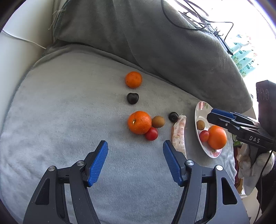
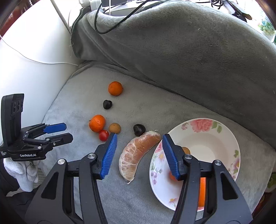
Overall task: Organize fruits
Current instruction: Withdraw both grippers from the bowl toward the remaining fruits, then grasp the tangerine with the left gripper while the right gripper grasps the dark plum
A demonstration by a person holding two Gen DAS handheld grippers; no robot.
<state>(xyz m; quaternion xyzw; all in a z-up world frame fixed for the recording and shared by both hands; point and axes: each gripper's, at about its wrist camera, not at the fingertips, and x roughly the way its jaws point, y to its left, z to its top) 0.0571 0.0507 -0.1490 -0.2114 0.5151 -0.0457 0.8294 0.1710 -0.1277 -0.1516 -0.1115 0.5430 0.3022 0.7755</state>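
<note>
We count three oranges (image 1: 133,79) (image 1: 139,122) (image 1: 217,137), two red tomatoes (image 1: 151,134) (image 1: 204,135), two brown kiwis (image 1: 158,121) (image 1: 200,124), two dark plums (image 1: 132,98) (image 1: 173,116), one peeled citrus segment (image 2: 138,151), one floral plate (image 2: 224,137) at 3 o'clock.

A grey blanket (image 2: 131,203) covers a seat cushion, its pile soft and faintly ribbed. Behind it a darker grey throw (image 2: 181,56) is draped over a back cushion, with a frayed thread (image 1: 56,16) hanging at its upper left corner. A black cable (image 2: 110,25) loops across the top of the throw, and more black cables (image 1: 203,24) tangle near the bright window. At the left stands a white armrest (image 2: 31,56) with a thin white wire (image 2: 34,60) running across it. A floral-patterned cloth (image 1: 245,56) shows at the far right edge.
</note>
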